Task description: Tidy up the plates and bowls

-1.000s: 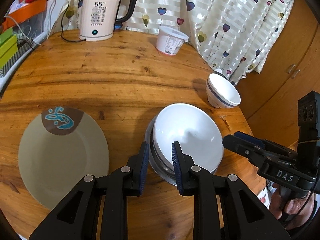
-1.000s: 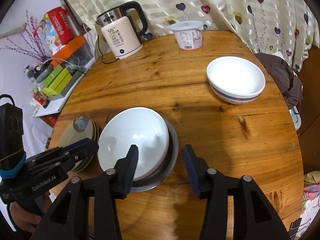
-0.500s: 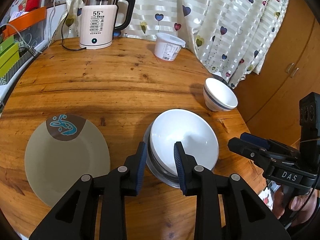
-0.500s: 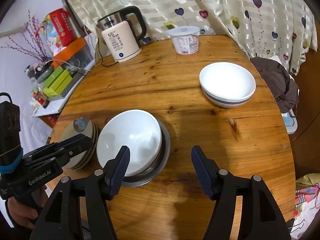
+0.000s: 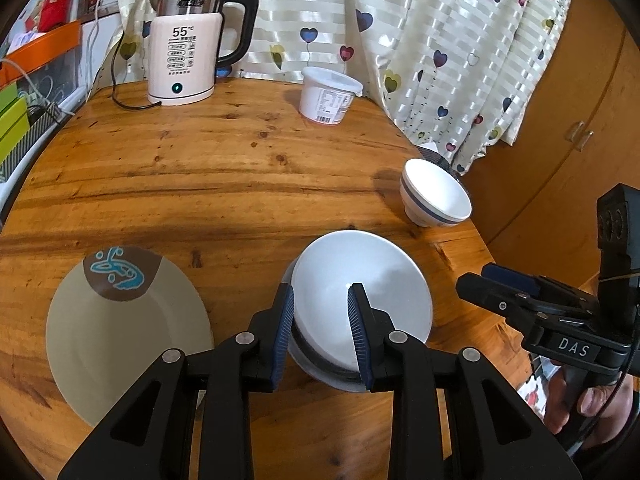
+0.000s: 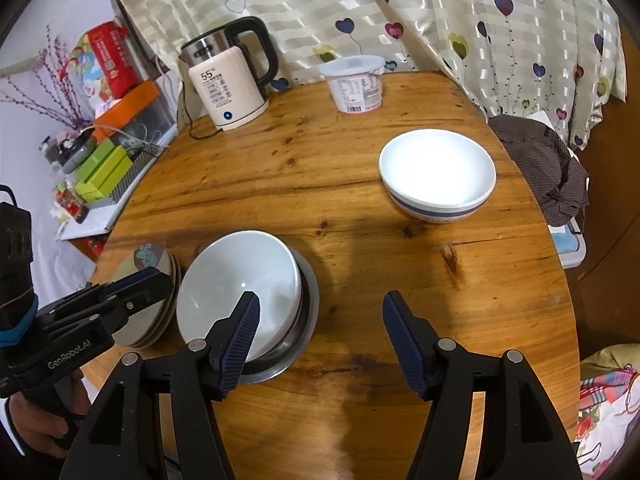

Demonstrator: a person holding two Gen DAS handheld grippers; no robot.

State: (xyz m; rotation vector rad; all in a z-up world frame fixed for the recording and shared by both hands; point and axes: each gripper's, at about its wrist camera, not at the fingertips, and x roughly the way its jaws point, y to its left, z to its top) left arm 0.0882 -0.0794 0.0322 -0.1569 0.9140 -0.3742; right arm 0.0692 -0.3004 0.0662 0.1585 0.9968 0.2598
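Two grippers hover above a round wooden table (image 6: 360,184), and neither has hold of anything. The left gripper (image 5: 320,328) has its jaws narrowly parted, framing the near rim of the plain white bowl (image 5: 360,280) without its pads pressing on it, as far as the left view shows. The right gripper (image 6: 320,336) has its jaws well apart over bare wood, with nothing between them.

The plain white bowl sits nested in a steel bowl (image 6: 310,300), of which only a rim shows. From the right gripper that stack lies at about ten o'clock, close in. The blue-banded bowl (image 6: 438,178) stands alone at about one o'clock, well apart from the stack and near the table's right edge. I judge this loose bowl is the next one to gather onto the stack, and the right gripper is the nearer of the two to it; from the left gripper it lies off at about two o'clock, beyond the stack. Being round, it offers no long axis to line up with, so any point on the rim would serve.

The stack of plates (image 5: 128,332), the top one bearing a brown patch with a blue motif, lies at nine o'clock from the stacked bowls, just beside them.

Readable writing: "55°C" on the kettle (image 5: 184,60), "DAS" on the right gripper's body in the left view, "GenRobot.AI" on the left gripper's body in the right view. The label on the white tub (image 6: 356,84) is too small to read
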